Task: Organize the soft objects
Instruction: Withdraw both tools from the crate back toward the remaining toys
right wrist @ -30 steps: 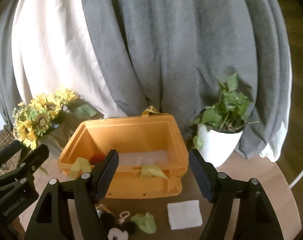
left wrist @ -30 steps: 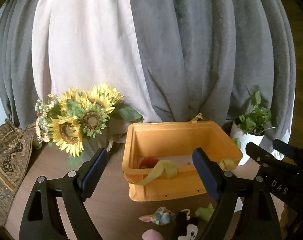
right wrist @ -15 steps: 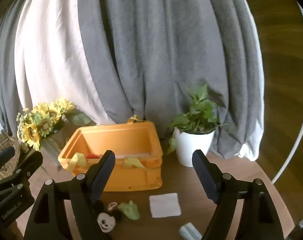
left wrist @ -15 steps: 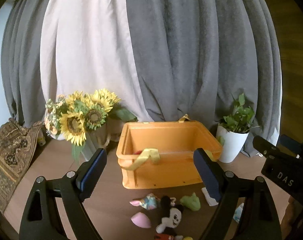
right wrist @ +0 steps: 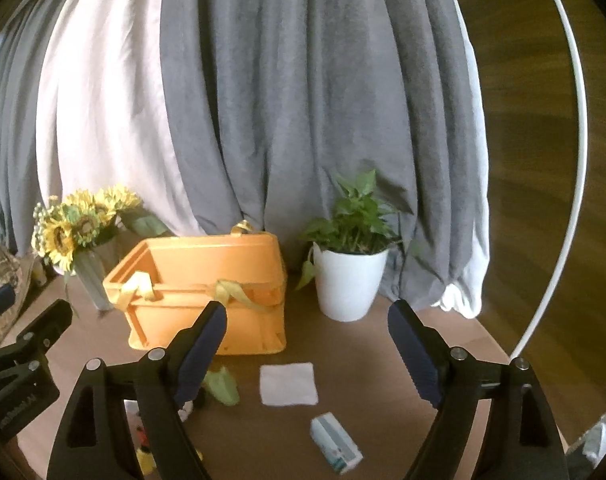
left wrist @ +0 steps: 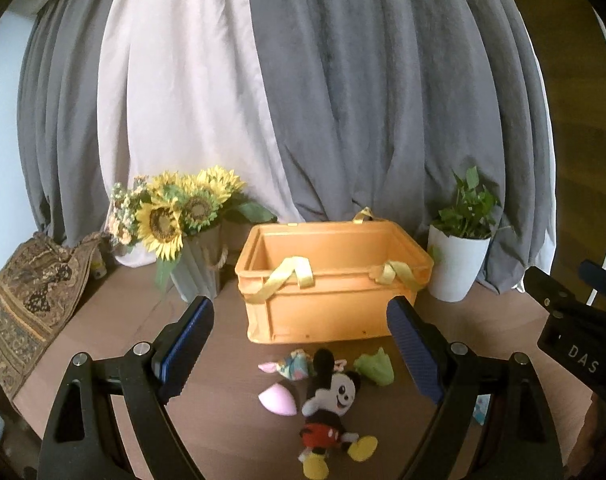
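Below and between the spread fingers of the left gripper (left wrist: 299, 332), which holds nothing, a plush mouse toy (left wrist: 330, 404) lies on its back on the brown table (left wrist: 115, 320); a pink teardrop sponge (left wrist: 278, 399) touches its left side, a crumpled pastel cloth (left wrist: 294, 364) and a green fabric piece (left wrist: 375, 367) lie just ahead of it, all in front of the orange plastic crate (left wrist: 327, 276) with yellow ribbon handles; the right gripper (right wrist: 307, 330) is likewise spread and empty, hanging above a flat white square pad (right wrist: 289, 383), with a small white-and-teal packet (right wrist: 335, 443) nearer the camera; only the right view shows pad and packet clearly, only the left the whole toy; sunflowers (left wrist: 171, 216) stand left of the crate, a white potted plant (right wrist: 349, 276) right.
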Available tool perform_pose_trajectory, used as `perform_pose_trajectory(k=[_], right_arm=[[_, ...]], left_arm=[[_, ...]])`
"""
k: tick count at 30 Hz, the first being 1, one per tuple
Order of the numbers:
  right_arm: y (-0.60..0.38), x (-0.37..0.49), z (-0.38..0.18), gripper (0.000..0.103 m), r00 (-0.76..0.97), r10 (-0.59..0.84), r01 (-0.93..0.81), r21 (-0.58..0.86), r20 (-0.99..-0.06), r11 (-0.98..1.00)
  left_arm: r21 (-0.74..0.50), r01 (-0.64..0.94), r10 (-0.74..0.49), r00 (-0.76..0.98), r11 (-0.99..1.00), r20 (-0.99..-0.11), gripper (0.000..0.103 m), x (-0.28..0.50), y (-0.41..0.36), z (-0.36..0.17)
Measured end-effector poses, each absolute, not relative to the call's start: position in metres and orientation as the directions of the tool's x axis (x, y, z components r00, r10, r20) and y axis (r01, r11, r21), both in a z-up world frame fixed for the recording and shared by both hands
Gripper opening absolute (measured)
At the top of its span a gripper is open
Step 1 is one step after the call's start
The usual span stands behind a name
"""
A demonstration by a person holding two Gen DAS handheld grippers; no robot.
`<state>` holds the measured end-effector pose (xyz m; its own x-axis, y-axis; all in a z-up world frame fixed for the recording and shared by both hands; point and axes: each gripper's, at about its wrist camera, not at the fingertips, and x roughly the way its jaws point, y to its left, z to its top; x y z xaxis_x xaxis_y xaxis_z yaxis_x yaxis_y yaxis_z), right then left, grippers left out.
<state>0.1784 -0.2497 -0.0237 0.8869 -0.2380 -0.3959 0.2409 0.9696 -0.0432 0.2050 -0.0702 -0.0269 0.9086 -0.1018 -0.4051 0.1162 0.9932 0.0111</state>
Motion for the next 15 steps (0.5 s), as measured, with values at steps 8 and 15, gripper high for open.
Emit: perform_pose_trajectory(k=[8, 15], right_arm=[[-0.260, 0.163, -0.042, 0.084, 0.875, -0.230, 0.251, -0.007, -0.426, 0.968], [-0.270, 0.160, -0.064, 0.084, 0.847, -0.237, 0.270, 0.002, -0.475, 0.963]], left_arm=[[0.008, 0.106, -0.090, 0.882, 0.994, -0.462, 0.089, 0.195, -0.075, -0.047], [0.019, 0.096, -0.073, 0.861, 0.995, -0.503, 0.089, 0.194, -0.080, -0.067]])
